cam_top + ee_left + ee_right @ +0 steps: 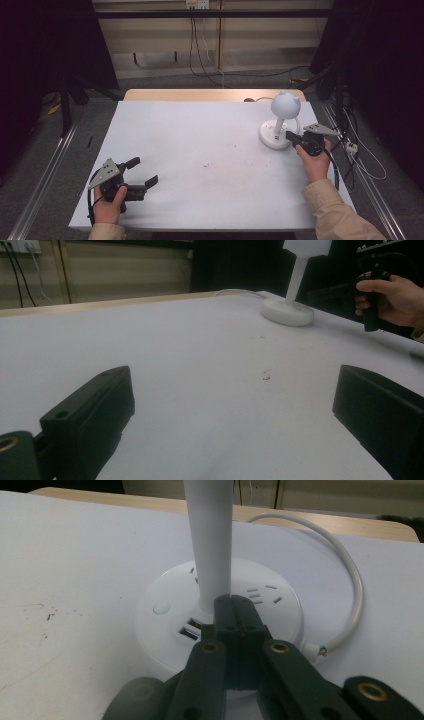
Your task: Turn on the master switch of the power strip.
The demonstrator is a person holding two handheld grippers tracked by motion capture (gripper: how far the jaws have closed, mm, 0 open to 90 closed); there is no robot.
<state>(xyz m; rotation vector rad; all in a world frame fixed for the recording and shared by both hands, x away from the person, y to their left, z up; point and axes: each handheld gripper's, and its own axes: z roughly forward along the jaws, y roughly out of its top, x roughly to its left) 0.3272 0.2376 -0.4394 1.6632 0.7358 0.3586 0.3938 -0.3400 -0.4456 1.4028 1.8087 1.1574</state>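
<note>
This is a lab or test room set up for recording, not a home. A white-covered table (pixel 200 150) stands on grey carpet (pixel 165 82), with dark curtains (pixel 45 45) hanging at nine and three o'clock. Metal rails (pixel 42 175) run along the floor on both sides of the table, and a black frame bar (pixel 210 13) crosses overhead at twelve o'clock. Loose cables (pixel 200 45) drop from a wall socket (pixel 197 4) at twelve o'clock and trail over the floor toward two o'clock.

white table (pixel 200 150), wall socket (pixel 197 4), floor cables (pixel 260 75)
</note>
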